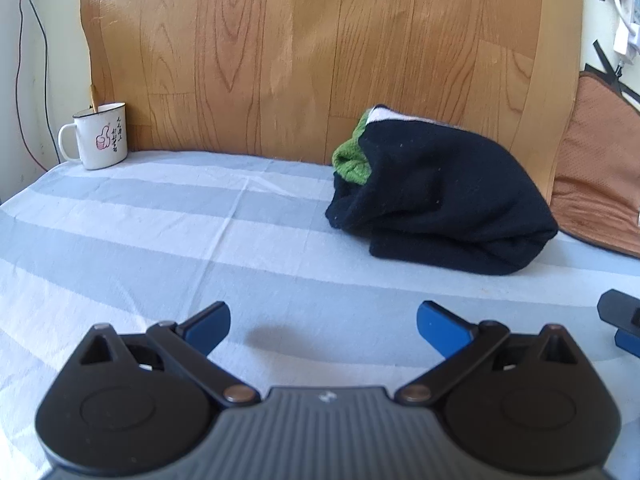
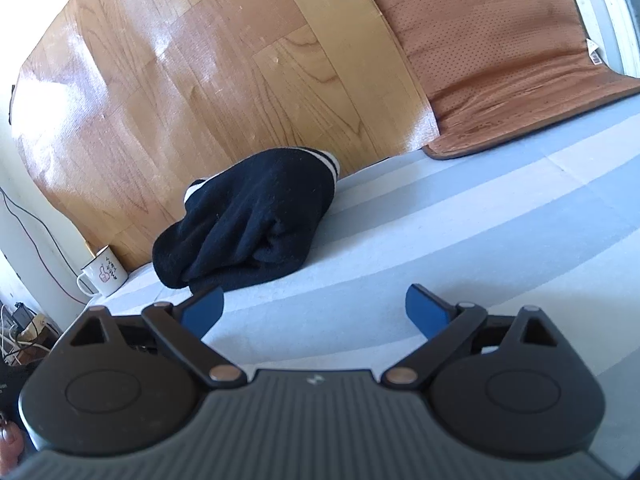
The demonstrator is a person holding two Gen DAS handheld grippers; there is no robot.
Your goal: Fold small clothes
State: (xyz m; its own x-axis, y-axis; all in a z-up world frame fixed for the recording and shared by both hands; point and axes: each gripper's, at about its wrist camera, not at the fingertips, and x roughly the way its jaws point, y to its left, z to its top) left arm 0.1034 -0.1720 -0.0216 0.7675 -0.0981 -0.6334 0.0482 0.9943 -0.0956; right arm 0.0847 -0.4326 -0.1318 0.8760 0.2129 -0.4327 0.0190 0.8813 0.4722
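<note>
A folded black garment [image 1: 440,204] lies on the striped sheet near the wooden board, with a green cloth [image 1: 352,160] and a white edge showing at its far left end. It also shows in the right wrist view [image 2: 256,228], with white stripes at its top. My left gripper [image 1: 323,328] is open and empty, above the sheet in front of the garment. My right gripper [image 2: 314,310] is open and empty, just in front of the garment and to its right. Part of the right gripper [image 1: 622,316] shows at the right edge of the left wrist view.
A white enamel mug [image 1: 100,140] stands at the back left, also in the right wrist view [image 2: 105,276]. A wooden board [image 1: 320,56] leans behind the bed. An orange-brown cushion [image 2: 496,56] leans at the back right. Cables hang on the left wall.
</note>
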